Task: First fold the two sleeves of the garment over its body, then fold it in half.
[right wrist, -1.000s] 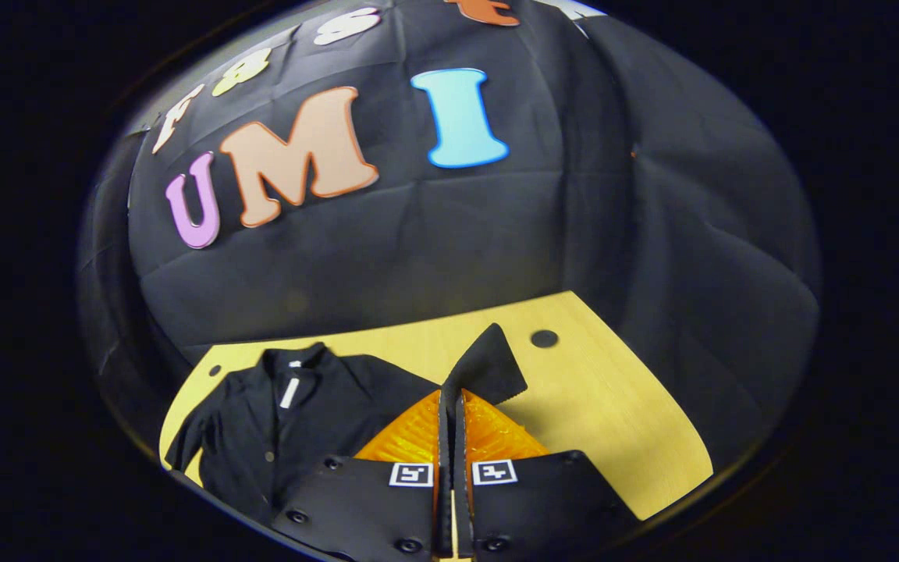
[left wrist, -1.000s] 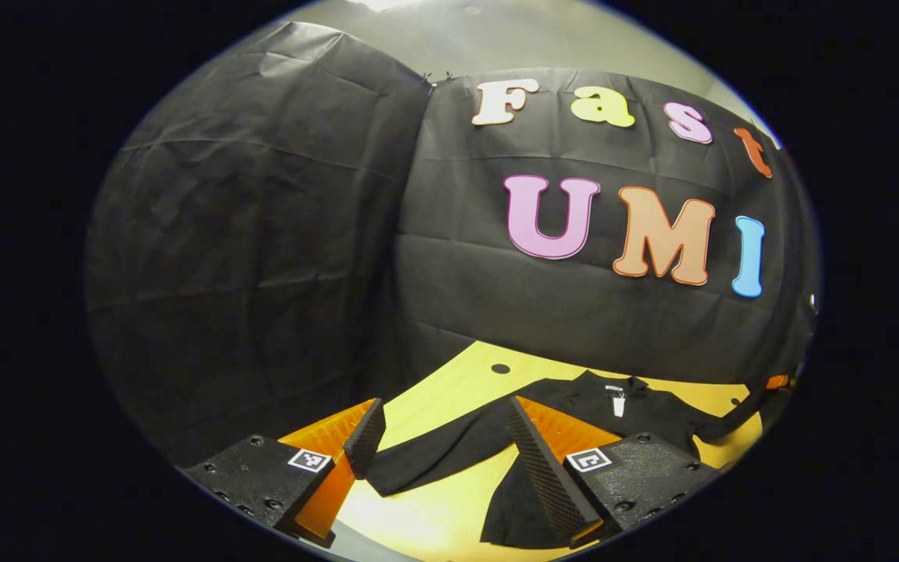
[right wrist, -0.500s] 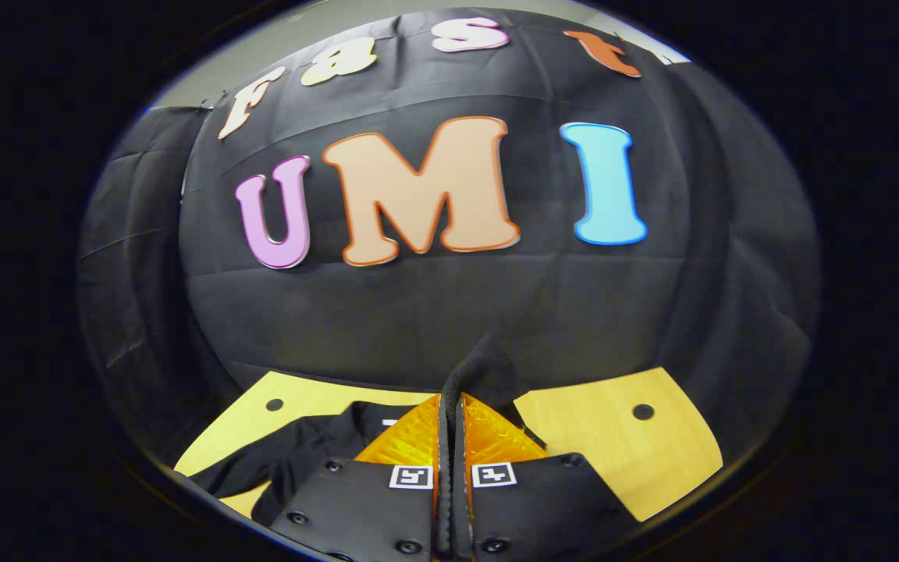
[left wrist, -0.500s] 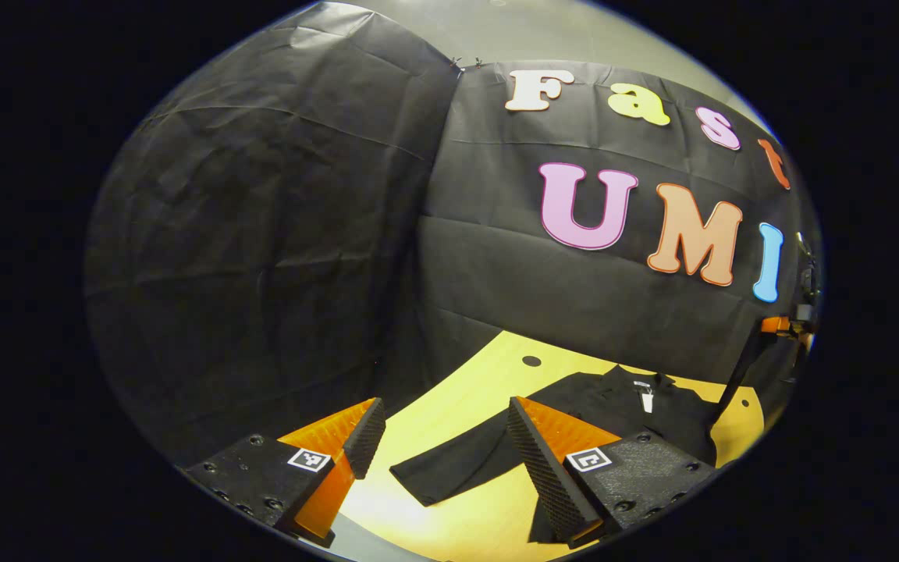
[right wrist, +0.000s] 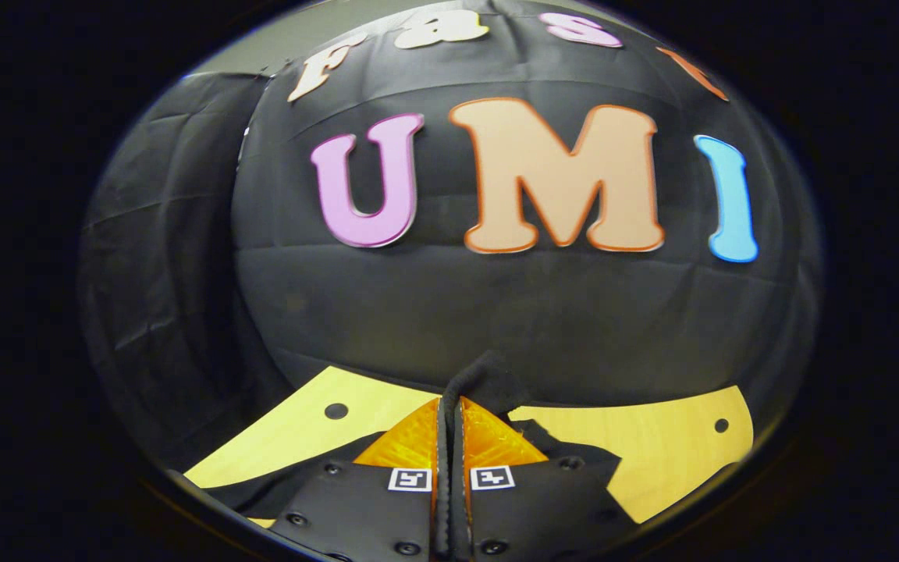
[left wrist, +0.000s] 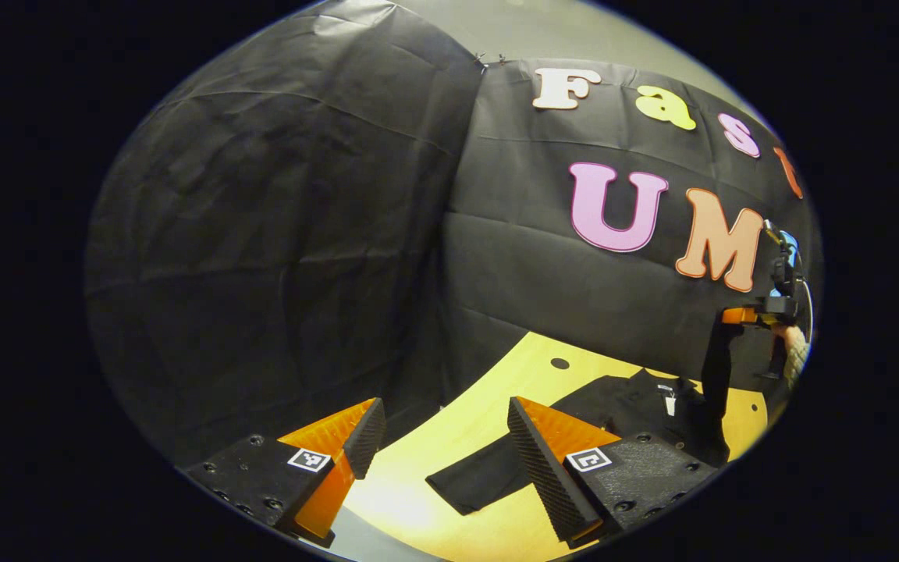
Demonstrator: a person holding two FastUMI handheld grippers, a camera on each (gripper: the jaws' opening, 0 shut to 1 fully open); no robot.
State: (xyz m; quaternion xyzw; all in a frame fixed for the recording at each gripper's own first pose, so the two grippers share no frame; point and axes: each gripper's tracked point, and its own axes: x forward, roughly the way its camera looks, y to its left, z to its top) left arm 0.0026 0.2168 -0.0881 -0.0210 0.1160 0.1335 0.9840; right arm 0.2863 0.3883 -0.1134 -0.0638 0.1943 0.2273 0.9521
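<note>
Right gripper (right wrist: 449, 414), jaws clenched on a black knit sleeve cuff (right wrist: 488, 381); left gripper (left wrist: 442, 429), ridged jaws released above wooden table (left wrist: 488, 398).

No word or number is legible. The left gripper (left wrist: 445, 410) carries 2 small white squares with black block patterns (left wrist: 309, 459), 1 on each finger mount, and the right gripper (right wrist: 449, 406) carries 2 of the same kind. The white tag (left wrist: 669, 404) at the collar of the black cloth garment (left wrist: 613, 400) is too small to read.
</note>
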